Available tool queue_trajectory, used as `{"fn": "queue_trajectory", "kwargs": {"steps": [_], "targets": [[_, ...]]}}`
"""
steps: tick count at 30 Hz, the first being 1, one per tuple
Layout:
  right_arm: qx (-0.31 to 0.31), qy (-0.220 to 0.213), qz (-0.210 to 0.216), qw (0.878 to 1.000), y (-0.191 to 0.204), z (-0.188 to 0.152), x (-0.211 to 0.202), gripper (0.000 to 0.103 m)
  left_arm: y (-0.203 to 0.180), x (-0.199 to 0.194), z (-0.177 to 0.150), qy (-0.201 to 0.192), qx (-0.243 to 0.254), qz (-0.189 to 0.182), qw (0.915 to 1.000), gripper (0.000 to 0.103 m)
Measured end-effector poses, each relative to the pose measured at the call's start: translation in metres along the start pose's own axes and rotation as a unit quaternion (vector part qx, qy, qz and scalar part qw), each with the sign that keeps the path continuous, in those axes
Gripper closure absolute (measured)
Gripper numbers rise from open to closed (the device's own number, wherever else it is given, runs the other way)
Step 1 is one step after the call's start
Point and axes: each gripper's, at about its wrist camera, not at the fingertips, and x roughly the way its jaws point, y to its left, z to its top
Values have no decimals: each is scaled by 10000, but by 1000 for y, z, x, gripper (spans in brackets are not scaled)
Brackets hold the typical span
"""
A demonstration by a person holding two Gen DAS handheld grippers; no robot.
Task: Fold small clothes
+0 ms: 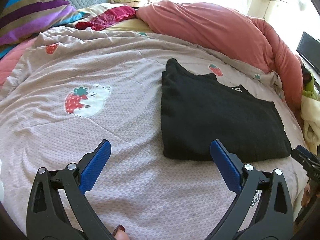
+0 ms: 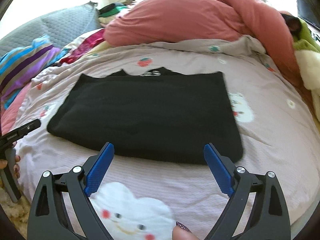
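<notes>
**Both jaws wide, black garment folded on the bed**

My left gripper (image 1: 161, 150) hangs over the pale strawberry-print bedspread (image 1: 124, 180), jaws spread wide with nothing between them. My right gripper (image 2: 159, 152) is equally wide and empty, its fingertips at the near edge of the black garment (image 2: 144, 112). The garment lies flat, folded into a neat rectangle, long axis across my right view, neckline with white lettering pointing away toward the pink duvet (image 2: 190, 18).
</notes>
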Motion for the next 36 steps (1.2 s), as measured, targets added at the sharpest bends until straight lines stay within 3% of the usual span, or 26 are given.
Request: {"fn": "queue_trajectory", "kwargs": {"steps": [17, 36], "targets": [[-937, -133, 750, 9927, 99, 20, 14, 8, 22, -12, 10, -224, -208, 239, 9992, 10], [-1753, -105, 860, 9807, 154, 12, 37, 8, 29, 1, 51, -114, -178, 509, 9985, 10]]}}
